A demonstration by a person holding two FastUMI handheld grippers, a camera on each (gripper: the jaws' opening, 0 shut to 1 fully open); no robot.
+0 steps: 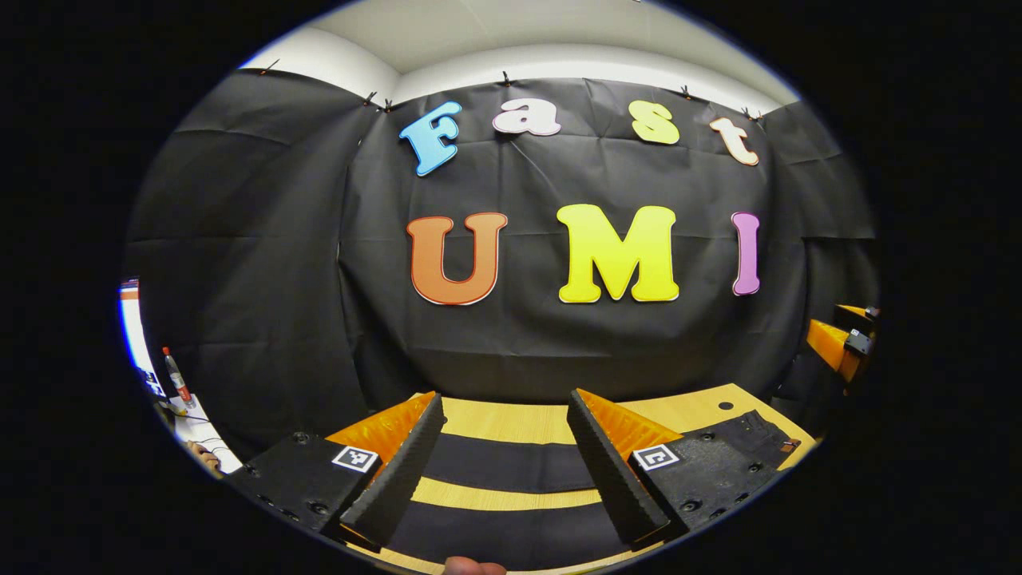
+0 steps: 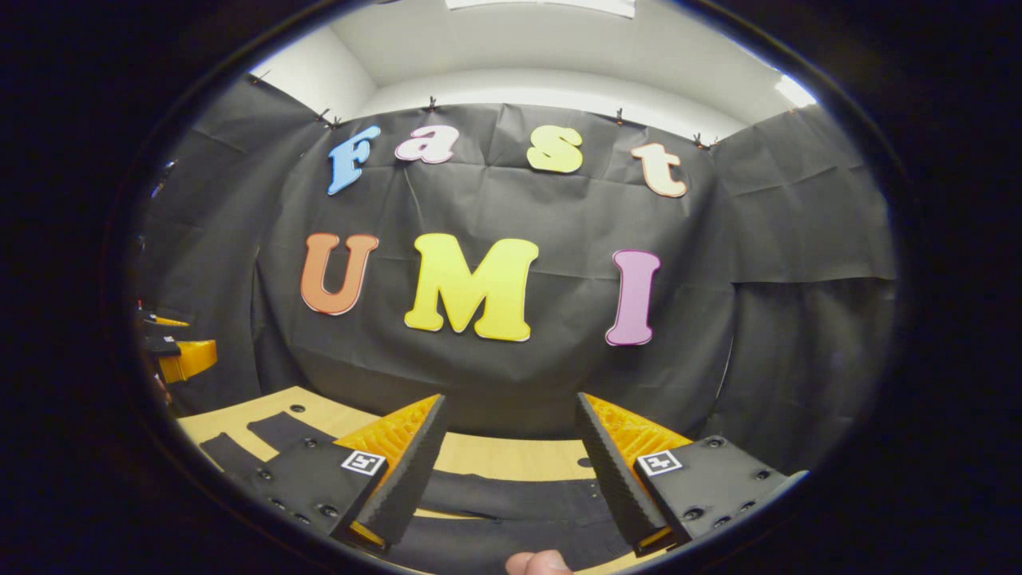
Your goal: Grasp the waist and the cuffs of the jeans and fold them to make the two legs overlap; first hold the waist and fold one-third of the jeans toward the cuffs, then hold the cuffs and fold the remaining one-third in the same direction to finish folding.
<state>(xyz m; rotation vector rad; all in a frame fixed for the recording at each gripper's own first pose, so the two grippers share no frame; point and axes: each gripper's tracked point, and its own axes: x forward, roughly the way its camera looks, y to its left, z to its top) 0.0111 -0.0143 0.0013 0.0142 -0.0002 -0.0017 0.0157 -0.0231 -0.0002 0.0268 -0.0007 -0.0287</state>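
In the left gripper view, the left gripper hovers over the two dark legs of the jeans, which lie flat and apart on the wooden table; its jaws stand wide apart and hold nothing. The waist end lies to the right. In the right gripper view, the right gripper hangs above the jeans' waist, its jaws likewise spread wide and empty, the legs stretching away left.
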